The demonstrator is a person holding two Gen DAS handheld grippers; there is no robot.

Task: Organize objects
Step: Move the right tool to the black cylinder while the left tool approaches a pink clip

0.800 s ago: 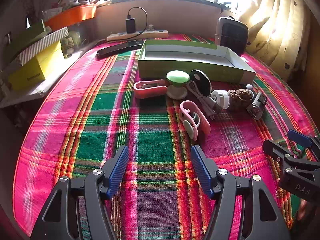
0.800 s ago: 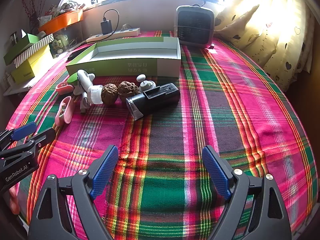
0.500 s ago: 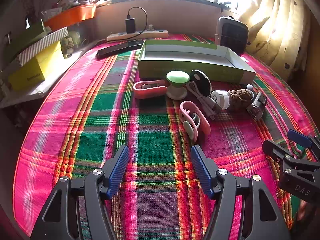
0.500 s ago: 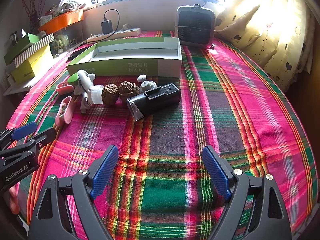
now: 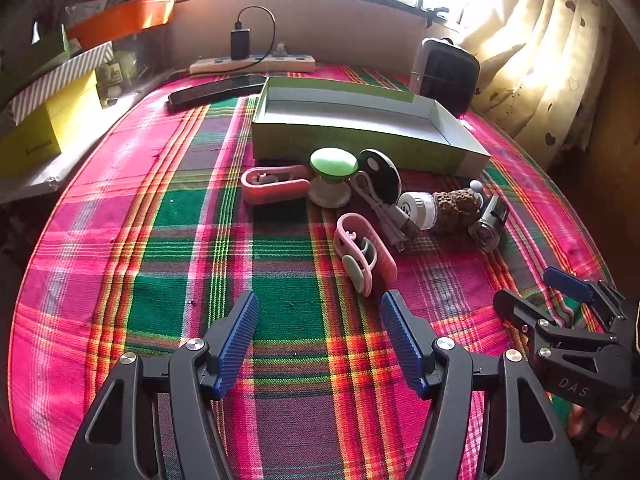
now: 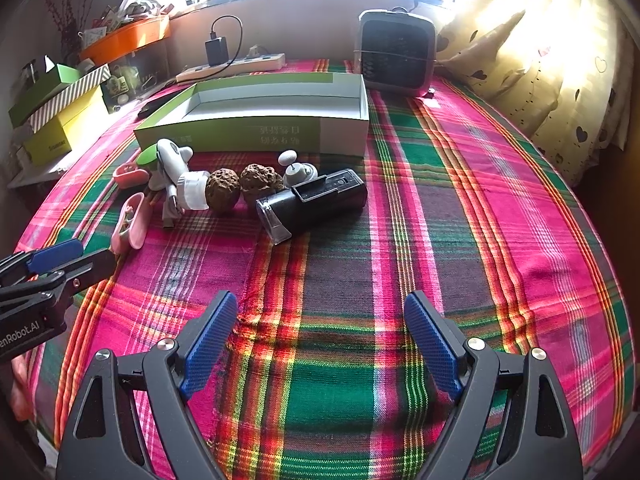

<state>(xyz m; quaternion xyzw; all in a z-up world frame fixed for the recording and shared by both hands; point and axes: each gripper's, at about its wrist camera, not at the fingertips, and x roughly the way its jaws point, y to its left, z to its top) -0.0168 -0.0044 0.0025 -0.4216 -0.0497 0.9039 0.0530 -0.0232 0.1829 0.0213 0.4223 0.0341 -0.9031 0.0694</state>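
A row of small objects lies in front of an empty green box (image 5: 360,128) (image 6: 256,120): a pink case (image 5: 274,184), a green-topped knob (image 5: 333,176), a black disc with a grey cable (image 5: 380,176), a pink holder (image 5: 362,256) (image 6: 130,222), a white cap (image 6: 192,190), two brown walnuts (image 6: 240,184), a small white-grey knob (image 6: 298,168) and a black cylinder device (image 6: 316,202) (image 5: 488,222). My left gripper (image 5: 318,332) is open and empty, just short of the pink holder. My right gripper (image 6: 320,332) is open and empty, below the black device.
The table has a plaid cloth (image 6: 460,208). A small black fan (image 6: 394,54) stands behind the box. A power strip with charger (image 5: 252,62) and a dark flat remote (image 5: 216,90) lie at the back. Yellow and green boxes (image 5: 44,120) are stacked at the left. Curtains hang at the right.
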